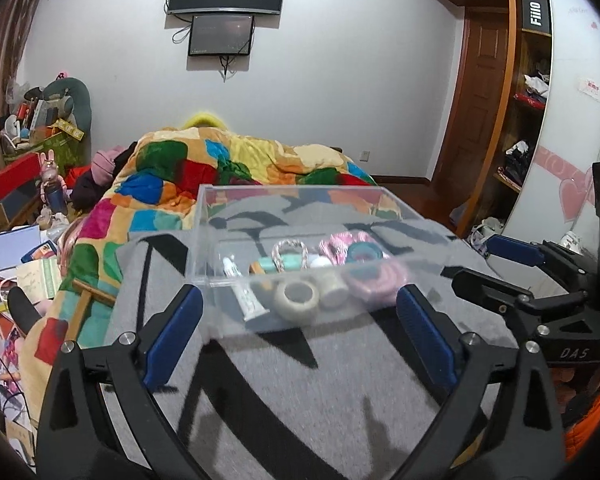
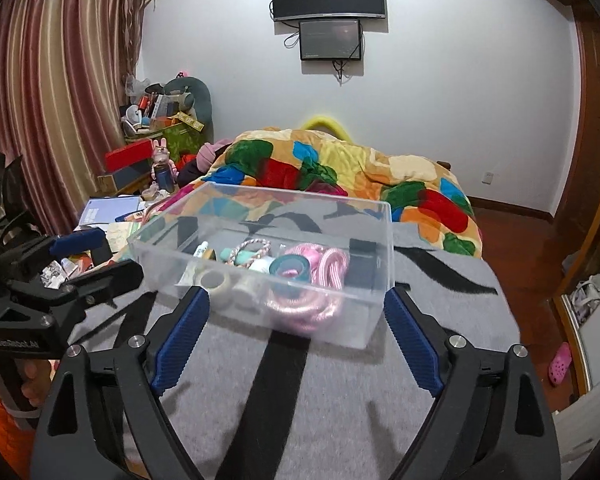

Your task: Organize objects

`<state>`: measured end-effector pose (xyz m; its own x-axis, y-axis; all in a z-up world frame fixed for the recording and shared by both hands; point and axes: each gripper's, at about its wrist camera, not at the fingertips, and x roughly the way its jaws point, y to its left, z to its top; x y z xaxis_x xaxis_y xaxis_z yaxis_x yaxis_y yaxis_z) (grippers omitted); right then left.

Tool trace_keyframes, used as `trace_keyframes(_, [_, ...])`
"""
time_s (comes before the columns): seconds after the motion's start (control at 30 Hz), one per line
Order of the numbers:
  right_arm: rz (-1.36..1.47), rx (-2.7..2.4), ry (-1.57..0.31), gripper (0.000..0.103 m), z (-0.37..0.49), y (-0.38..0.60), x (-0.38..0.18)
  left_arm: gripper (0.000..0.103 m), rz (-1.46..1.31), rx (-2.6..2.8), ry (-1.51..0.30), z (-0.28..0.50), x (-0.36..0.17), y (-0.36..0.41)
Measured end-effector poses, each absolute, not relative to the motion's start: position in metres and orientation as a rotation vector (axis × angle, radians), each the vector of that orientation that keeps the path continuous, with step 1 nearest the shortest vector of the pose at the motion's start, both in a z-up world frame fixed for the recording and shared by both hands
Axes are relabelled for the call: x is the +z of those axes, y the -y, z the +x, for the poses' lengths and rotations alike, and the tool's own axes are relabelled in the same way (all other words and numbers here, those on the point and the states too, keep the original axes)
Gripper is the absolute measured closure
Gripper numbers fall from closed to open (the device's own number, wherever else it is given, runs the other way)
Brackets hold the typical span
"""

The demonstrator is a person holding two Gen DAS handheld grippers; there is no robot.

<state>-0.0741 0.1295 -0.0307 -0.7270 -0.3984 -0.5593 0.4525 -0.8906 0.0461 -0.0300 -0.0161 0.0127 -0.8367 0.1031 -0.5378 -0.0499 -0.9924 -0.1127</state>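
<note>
Apparently the sorting is nearly finished: the small items are all sitting inside the clear plastic box [image 1: 300, 236], which is resting on the gray blanket [image 1: 300, 380] with black stripes at the near end of the bed. Taking that box as the landmark, the left gripper [image 1: 298, 320] is hovering just in front of its near wall, jaws spread wide and holding nothing. The right gripper [image 2: 296, 320] is hanging before the box's near-right corner, likewise gaping and empty; each gripper is showing at the edge of the other's view, off to the box's sides.

Inside the box, a white tube [image 1: 240, 284] is lying toward the left end, a beige tape roll [image 1: 298, 294] is sitting against the near wall, a small white jar [image 1: 332, 285] is lying just right of that roll, and a pink coiled cord [image 1: 374, 280] is filling the near-right corner. Behind them a teal tape roll [image 1: 363, 252] and a twisted pink-and-white ring [image 2: 254, 250] are resting nearer the middle. I am seeing nothing loose on the blanket around the box.

Judging from this, the gathering step is looking complete and both grippers are standing clear. The next move is probably calling for either carrying the box away, which would need both grippers closing on opposite walls because the thin, slick plastic could slip, or simply withdrawing.
</note>
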Motion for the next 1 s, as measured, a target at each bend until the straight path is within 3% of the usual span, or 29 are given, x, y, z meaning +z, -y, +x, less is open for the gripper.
trace_keyframes(1.0, [0.813, -2.530, -0.099, 0.015, -0.0676, -0.1319, -0.0402, 0.005, -0.868, 2.936, 0.131, -0.0225, 0.0069, 0.0072])
